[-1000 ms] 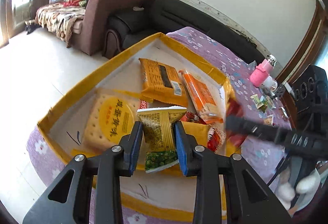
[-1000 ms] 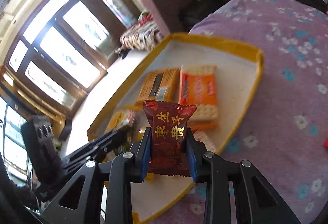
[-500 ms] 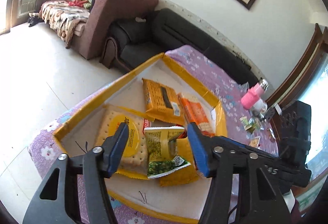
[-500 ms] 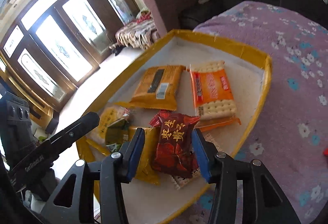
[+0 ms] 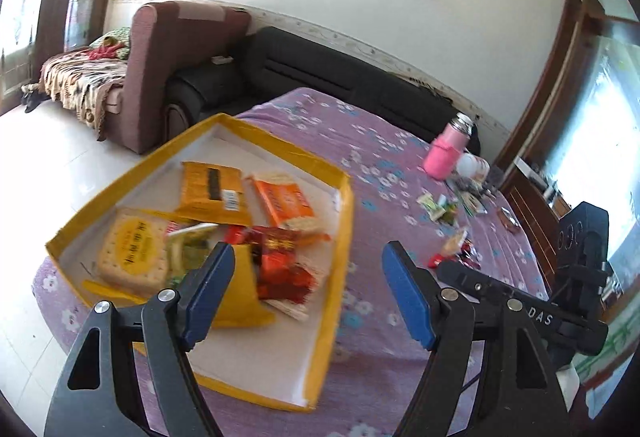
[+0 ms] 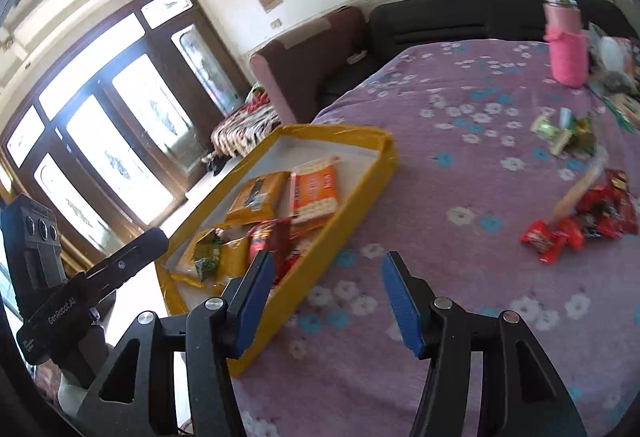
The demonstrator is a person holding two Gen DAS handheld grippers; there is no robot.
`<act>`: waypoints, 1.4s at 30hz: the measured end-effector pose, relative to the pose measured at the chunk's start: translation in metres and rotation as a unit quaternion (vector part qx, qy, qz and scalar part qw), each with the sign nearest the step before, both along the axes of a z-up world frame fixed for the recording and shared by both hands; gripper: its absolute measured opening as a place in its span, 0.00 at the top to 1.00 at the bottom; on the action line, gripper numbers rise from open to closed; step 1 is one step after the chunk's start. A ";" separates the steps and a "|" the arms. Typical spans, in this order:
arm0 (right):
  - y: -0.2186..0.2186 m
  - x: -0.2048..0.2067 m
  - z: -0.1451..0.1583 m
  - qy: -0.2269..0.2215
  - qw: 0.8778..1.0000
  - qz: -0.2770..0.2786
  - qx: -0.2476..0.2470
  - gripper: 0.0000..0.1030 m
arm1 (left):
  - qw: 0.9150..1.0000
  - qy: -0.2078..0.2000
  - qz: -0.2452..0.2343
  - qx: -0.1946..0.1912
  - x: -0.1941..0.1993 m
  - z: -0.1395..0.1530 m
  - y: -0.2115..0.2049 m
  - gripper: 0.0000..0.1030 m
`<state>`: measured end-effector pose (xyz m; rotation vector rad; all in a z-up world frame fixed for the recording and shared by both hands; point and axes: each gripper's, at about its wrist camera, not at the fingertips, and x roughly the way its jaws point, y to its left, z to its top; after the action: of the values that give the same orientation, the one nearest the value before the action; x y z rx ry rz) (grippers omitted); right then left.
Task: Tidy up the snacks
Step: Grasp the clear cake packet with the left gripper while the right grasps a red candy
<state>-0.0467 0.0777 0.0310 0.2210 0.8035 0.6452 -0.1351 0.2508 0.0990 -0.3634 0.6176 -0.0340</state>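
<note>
Released the green snack packet (image 5: 188, 249) from the left gripper (image 5: 308, 289) and dropped the dark red packet (image 5: 280, 265) from the right gripper (image 6: 326, 297), both left lying in the yellow tray (image 5: 340, 237). Spread both sets of jaws wide. Pulled back and swung away over the purple tablecloth (image 6: 460, 237).
</note>
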 end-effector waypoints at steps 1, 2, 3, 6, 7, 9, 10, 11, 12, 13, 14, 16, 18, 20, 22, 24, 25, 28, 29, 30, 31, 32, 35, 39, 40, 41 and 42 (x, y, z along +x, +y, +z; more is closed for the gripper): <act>-0.013 0.001 0.000 -0.001 1.000 -0.009 0.001 0.43 | 1.000 0.003 -0.009 -0.005 0.001 0.003 -0.007 0.26; -0.030 0.002 0.001 0.000 1.000 -0.026 0.002 0.43 | 1.000 0.006 -0.022 -0.019 0.003 0.005 -0.012 0.26; -0.046 0.004 0.000 0.003 0.999 -0.041 0.004 0.43 | 0.999 0.010 -0.034 -0.034 0.005 0.007 -0.015 0.26; -0.108 0.010 -0.001 0.019 0.995 -0.100 0.019 0.43 | 0.995 0.026 -0.062 -0.078 0.017 0.006 -0.029 0.20; -0.128 0.013 -0.002 0.022 0.992 -0.120 0.021 0.42 | 0.993 0.031 -0.072 -0.085 0.022 0.003 -0.036 0.20; -0.172 0.021 -0.007 0.031 0.984 -0.173 0.014 0.39 | 0.991 0.052 -0.092 -0.082 0.032 -0.005 -0.056 0.20; -0.184 0.025 -0.011 0.035 0.982 -0.188 0.011 0.39 | 0.990 0.061 -0.099 -0.080 0.036 -0.009 -0.063 0.20; -0.204 0.030 -0.014 0.041 0.978 -0.205 0.007 0.39 | 0.988 0.069 -0.110 -0.078 0.039 -0.013 -0.071 0.20; -0.212 0.035 -0.017 0.045 0.976 -0.211 0.005 0.39 | 0.987 0.075 -0.119 -0.075 0.042 -0.016 -0.078 0.20; -0.219 0.041 -0.018 0.048 0.975 -0.216 0.005 0.39 | 0.987 0.080 -0.125 -0.068 0.044 -0.019 -0.083 0.20; -0.225 0.048 -0.021 0.052 0.974 -0.220 0.005 0.39 | 0.987 0.081 -0.128 -0.057 0.045 -0.020 -0.088 0.20; -0.226 0.062 -0.024 0.059 0.974 -0.219 0.011 0.39 | 0.989 0.078 -0.124 -0.037 0.046 -0.020 -0.090 0.20; -0.212 0.083 -0.029 0.066 0.975 -0.211 0.014 0.39 | 0.990 0.074 -0.118 -0.028 0.045 -0.019 -0.085 0.20; -0.192 0.102 -0.035 0.068 0.976 -0.206 0.012 0.39 | 0.990 0.074 -0.114 -0.030 0.046 -0.020 -0.078 0.20; -0.179 0.114 -0.038 0.060 0.976 -0.211 -0.004 0.40 | 0.991 0.076 -0.109 -0.030 0.047 -0.022 -0.072 0.20; -0.162 0.132 -0.043 0.052 0.976 -0.211 -0.032 0.42 | 0.991 0.080 -0.102 -0.033 0.050 -0.025 -0.068 0.20; -0.153 0.143 -0.047 0.050 0.976 -0.206 -0.047 0.46 | 0.991 0.081 -0.098 -0.034 0.050 -0.027 -0.065 0.20; -0.129 0.160 -0.061 0.084 0.980 -0.166 -0.071 0.79 | 0.992 0.078 -0.093 -0.043 0.051 -0.029 -0.061 0.20; -0.116 0.159 -0.064 0.095 0.984 -0.133 -0.073 0.80 | 0.992 0.078 -0.094 -0.043 0.052 -0.030 -0.060 0.20; -0.107 0.155 -0.064 0.099 0.987 -0.105 -0.075 0.81 | 0.991 0.078 -0.096 -0.043 0.052 -0.031 -0.060 0.20; -0.097 0.149 -0.064 0.106 0.989 -0.072 -0.073 0.81 | 0.991 0.080 -0.098 -0.044 0.054 -0.032 -0.061 0.20; -0.089 0.141 -0.062 0.124 0.991 -0.017 -0.050 0.81 | 0.990 0.082 -0.102 -0.044 0.055 -0.033 -0.062 0.20; -0.107 0.121 -0.040 0.095 0.995 -0.009 0.014 0.77 | 0.989 0.086 -0.116 -0.043 0.057 -0.038 -0.068 0.20; -0.146 0.117 -0.028 0.053 0.994 -0.098 -0.003 0.57 | 0.986 0.096 -0.133 -0.040 0.060 -0.043 -0.078 0.20; -0.150 0.118 -0.031 0.057 0.992 -0.109 -0.015 0.57 | 0.985 0.098 -0.136 -0.037 0.060 -0.043 -0.082 0.20; -0.153 0.120 -0.038 0.065 0.991 -0.116 -0.025 0.57 | 0.985 0.099 -0.138 -0.035 0.061 -0.043 -0.085 0.20; -0.155 0.119 -0.042 0.069 0.990 -0.119 -0.028 0.57 | 0.985 0.100 -0.139 -0.033 0.061 -0.043 -0.087 0.20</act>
<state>0.0728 -0.0768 -0.0112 0.3074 0.9110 0.3848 -0.0737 0.1633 0.0558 -0.3443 0.8650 -0.2876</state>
